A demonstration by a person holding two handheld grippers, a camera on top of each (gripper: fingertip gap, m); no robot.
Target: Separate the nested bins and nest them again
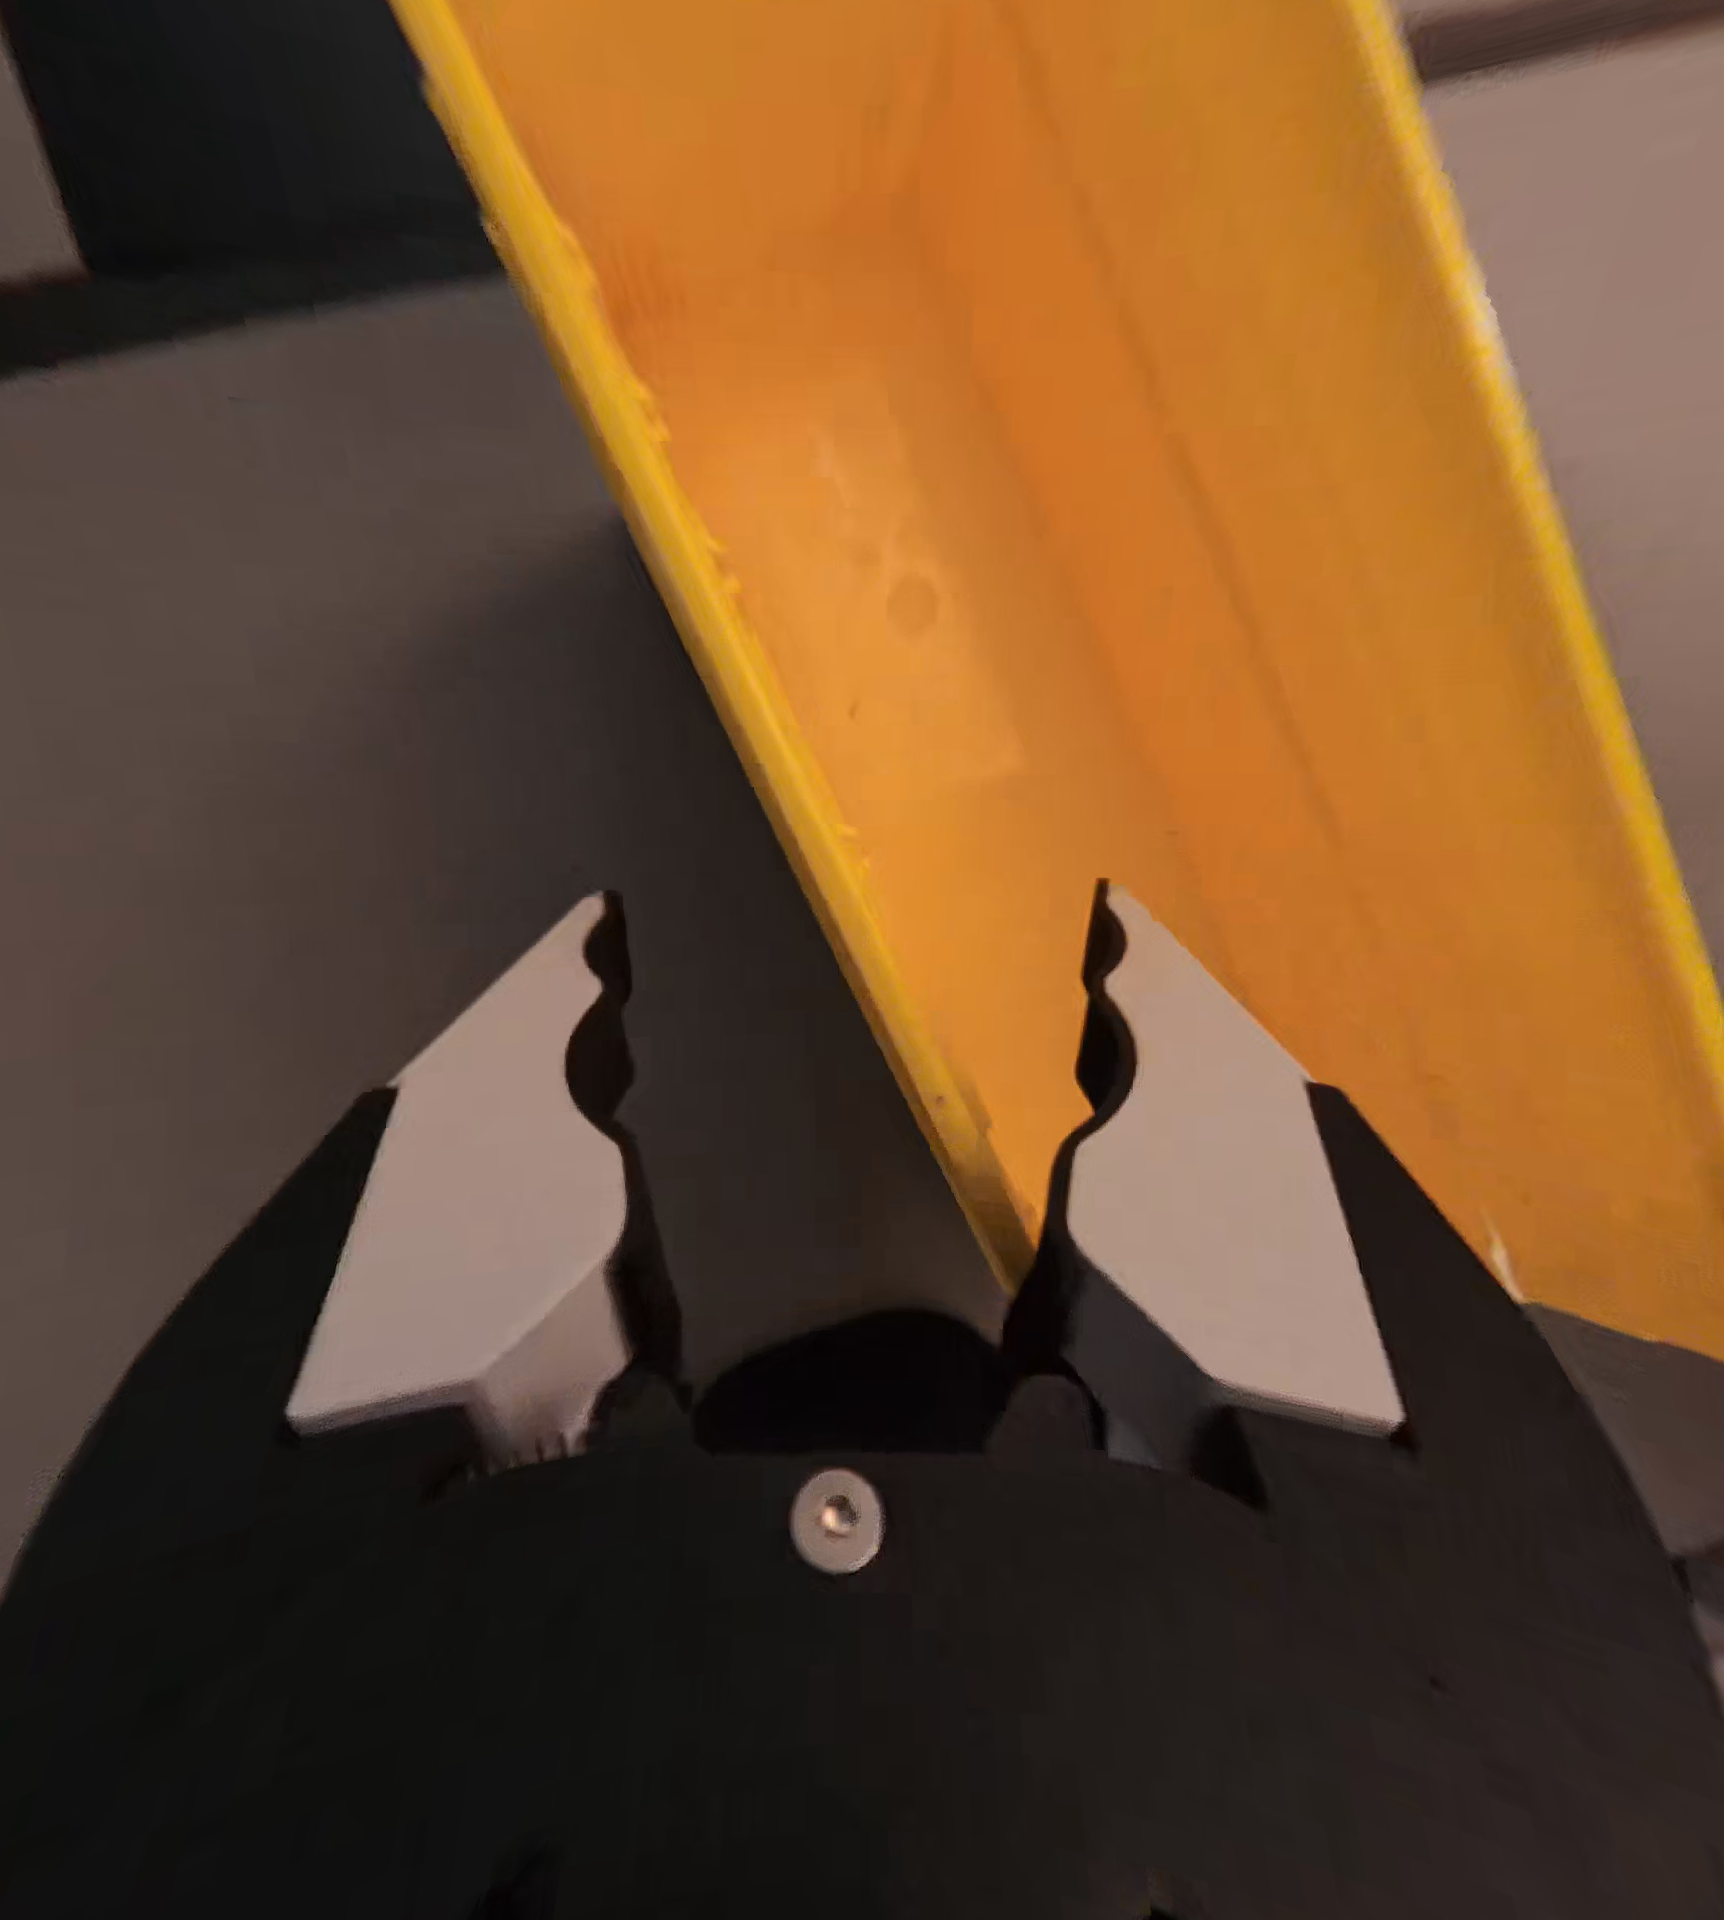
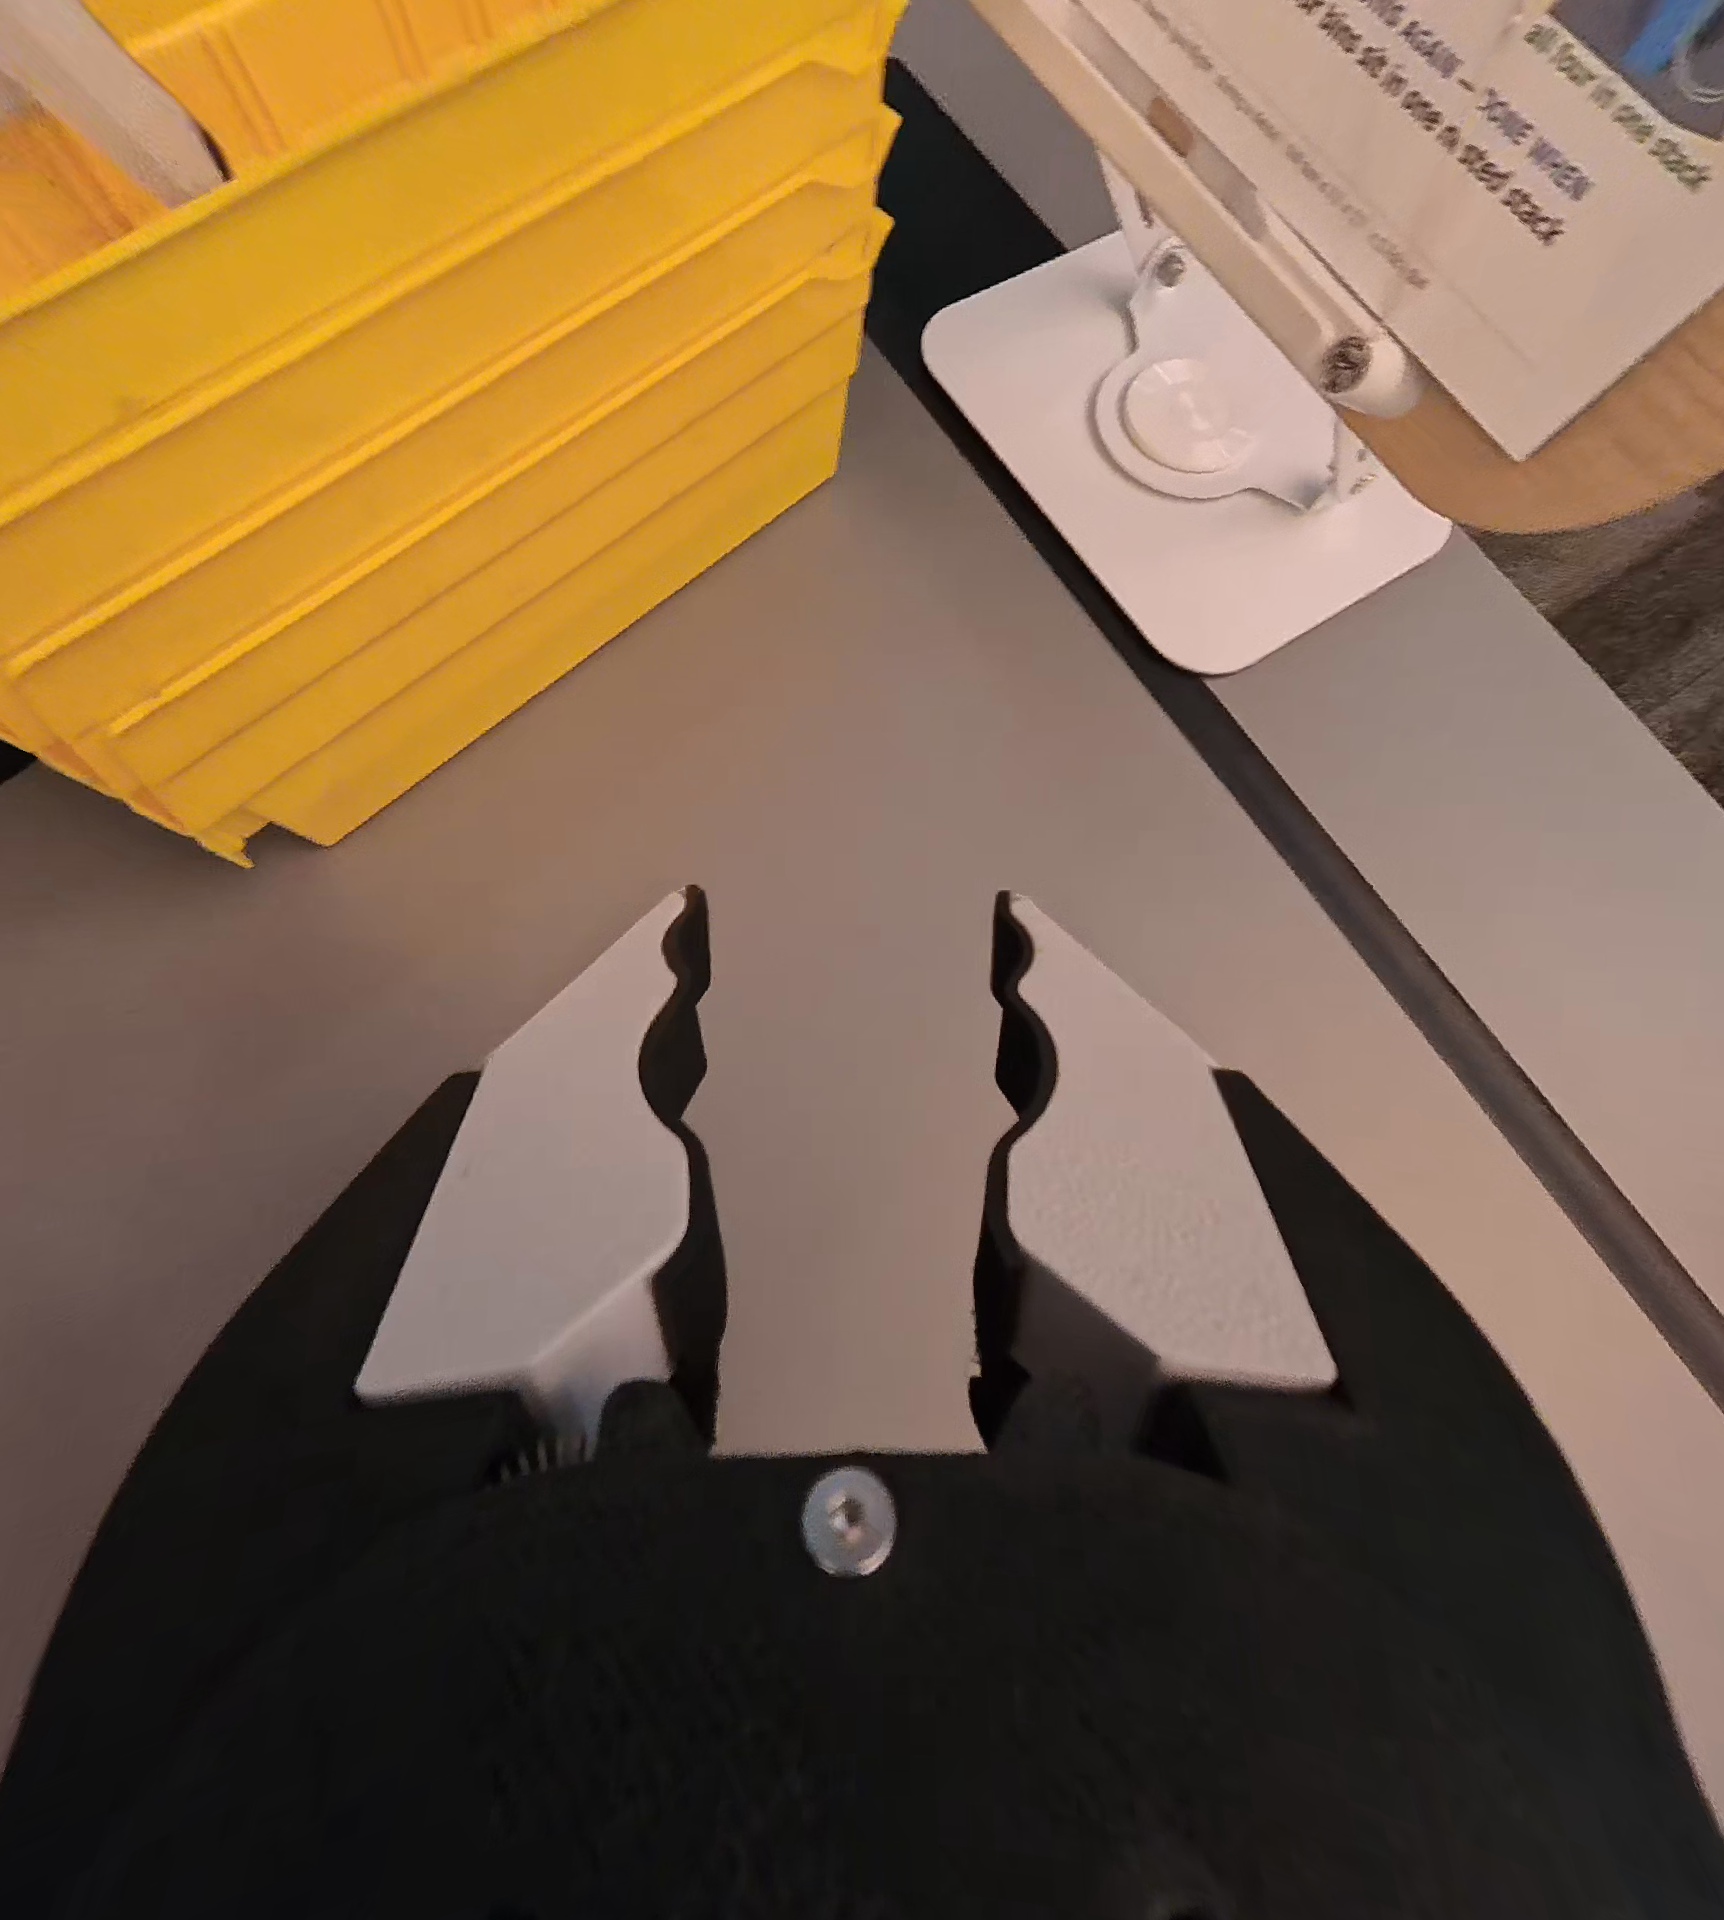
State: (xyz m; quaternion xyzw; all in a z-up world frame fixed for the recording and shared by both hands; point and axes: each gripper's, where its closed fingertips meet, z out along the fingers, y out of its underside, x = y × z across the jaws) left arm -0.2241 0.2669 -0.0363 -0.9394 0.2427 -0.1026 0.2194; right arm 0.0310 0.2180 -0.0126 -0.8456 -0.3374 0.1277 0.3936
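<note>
Grey tabletop (image 2: pixel 837 727) under me, my right gripper (image 2: pixel 847 914) hangs open and bare beside the nested stack of yellow bins (image 2: pixel 401 436). My left gripper (image 1: pixel 858 914) straddles a tilted yellow bin's wall (image 1: pixel 1097 520), fingers spread, not pinching, likely lining up a grasp.

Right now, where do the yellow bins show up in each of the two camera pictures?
Left wrist view: one yellow bin wall fills the upper middle, its edge running down between the open fingers of the left hand-held gripper.
Right wrist view: nested yellow bins stand upper left.
Shared landmark: the grey table.
</note>
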